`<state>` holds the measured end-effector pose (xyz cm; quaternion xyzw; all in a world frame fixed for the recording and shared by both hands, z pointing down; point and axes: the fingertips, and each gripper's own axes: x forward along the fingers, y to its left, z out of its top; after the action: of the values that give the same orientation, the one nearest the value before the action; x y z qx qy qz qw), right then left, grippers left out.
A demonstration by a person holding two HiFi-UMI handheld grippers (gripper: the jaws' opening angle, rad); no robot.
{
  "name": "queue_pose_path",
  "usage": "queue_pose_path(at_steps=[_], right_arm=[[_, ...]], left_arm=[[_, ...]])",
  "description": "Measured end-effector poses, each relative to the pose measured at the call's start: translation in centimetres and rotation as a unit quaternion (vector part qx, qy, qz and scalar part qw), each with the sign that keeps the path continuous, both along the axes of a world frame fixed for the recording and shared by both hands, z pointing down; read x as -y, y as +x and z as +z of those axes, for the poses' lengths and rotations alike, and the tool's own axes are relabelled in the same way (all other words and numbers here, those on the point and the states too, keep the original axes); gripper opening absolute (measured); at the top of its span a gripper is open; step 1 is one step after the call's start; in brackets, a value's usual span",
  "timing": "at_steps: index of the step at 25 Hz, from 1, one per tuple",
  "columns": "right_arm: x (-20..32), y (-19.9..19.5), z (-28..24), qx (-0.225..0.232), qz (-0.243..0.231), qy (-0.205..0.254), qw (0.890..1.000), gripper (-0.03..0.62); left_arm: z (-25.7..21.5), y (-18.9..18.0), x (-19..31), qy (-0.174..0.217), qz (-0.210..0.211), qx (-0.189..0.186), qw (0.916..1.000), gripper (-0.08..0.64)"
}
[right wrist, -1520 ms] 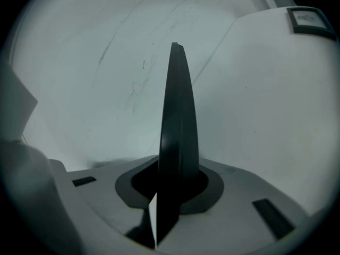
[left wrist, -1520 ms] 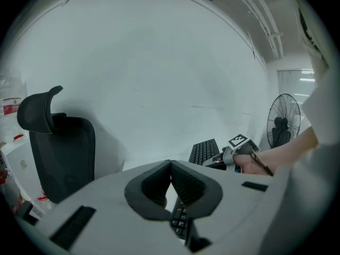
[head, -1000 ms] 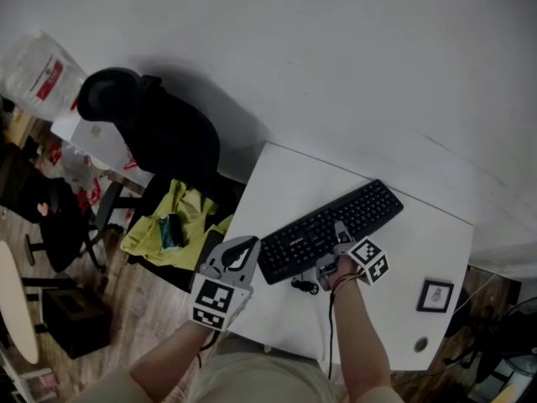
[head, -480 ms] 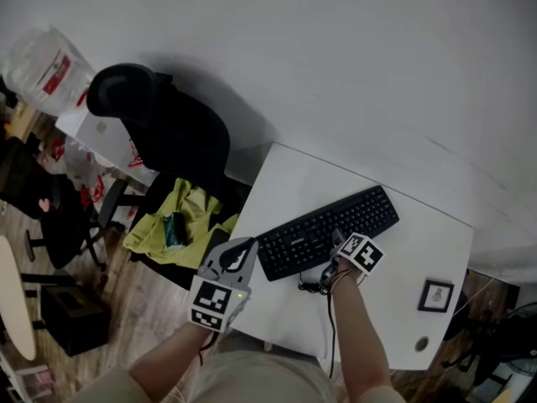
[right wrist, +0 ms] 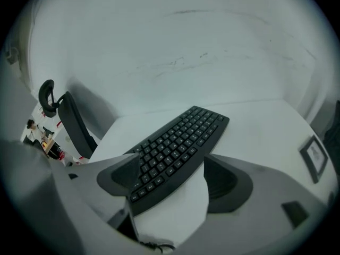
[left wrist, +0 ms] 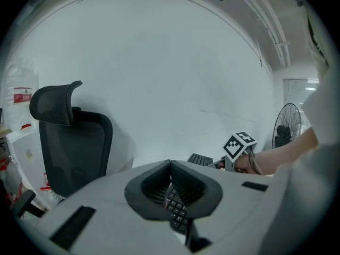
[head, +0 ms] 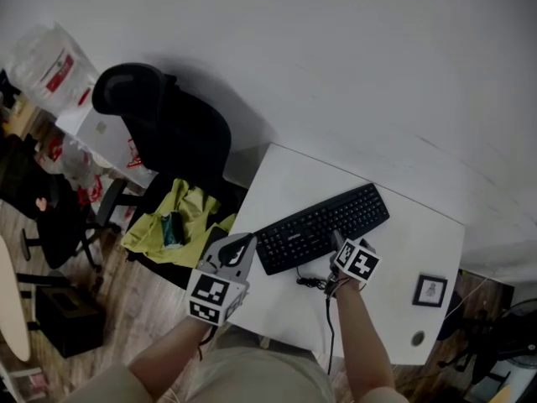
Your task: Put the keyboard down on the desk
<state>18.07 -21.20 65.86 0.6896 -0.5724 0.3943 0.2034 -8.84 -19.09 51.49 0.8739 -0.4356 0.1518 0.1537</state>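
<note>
My right gripper (right wrist: 170,156) has just been opening its jaws. They are standing wide apart, touching nothing, with the keyboard (head: 323,227) showing between them. It is lying flat across the middle of the desk (head: 285,175). My left gripper (left wrist: 171,163) is staying off the desk's front left corner, pinched closed and empty. I am thinking the keyboard is down now, so next I am just lifting clear without bumping it. I am finding no writing big enough to read.

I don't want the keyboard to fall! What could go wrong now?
The right gripper has just been opening. The keyboard lies on the desk, its near end between the open jaws, not pressed. Pulling back carelessly might nudge it. A black cable is bunched beside that gripper and could snag. The keyboard's left end lies near the desk's edge, so a bump might push it off.
</note>
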Motion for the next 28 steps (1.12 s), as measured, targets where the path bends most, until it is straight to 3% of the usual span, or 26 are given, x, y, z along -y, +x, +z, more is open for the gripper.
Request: queue_pose_path(at_steps=[5, 11, 15, 22, 25, 28], right_arm=[[0.2, -1.0, -5.8, -0.021, -0.054, 0.076, 0.995, 0.387], [-0.1, -2.4, -14.5, -0.056, -0.11, 0.173, 0.977, 0.383], [-0.5, -3.8, -20.3, -0.077, -0.142, 0.239, 0.957, 0.383], [-2.3, -7.2, -30.0, -0.087, -0.198, 0.345, 0.913, 0.379], [-3.7, -7.7, -33.5, -0.088, -0.206, 0.384, 0.896, 0.334], [-5.2, -8.1, -36.5, -0.081, -0.212, 0.413, 0.882, 0.247]], left_arm=[[-1.6, -0.7, -0.1, 0.02, -0.003, 0.009, 0.9998, 0.021], [-5.9, -0.9, -0.2, 0.074, -0.004, 0.02, 0.9971, 0.021], [-9.0, -0.6, -0.3, 0.12, 0.0, 0.035, 0.9922, 0.021], [-14.9, -0.7, -0.7, 0.168, -0.003, 0.012, 0.9858, 0.021], [-17.3, -0.6, -1.2, 0.187, -0.004, -0.002, 0.9824, 0.021], [-19.1, -0.3, -1.8, 0.2, 0.005, -0.011, 0.9796, 0.021]])
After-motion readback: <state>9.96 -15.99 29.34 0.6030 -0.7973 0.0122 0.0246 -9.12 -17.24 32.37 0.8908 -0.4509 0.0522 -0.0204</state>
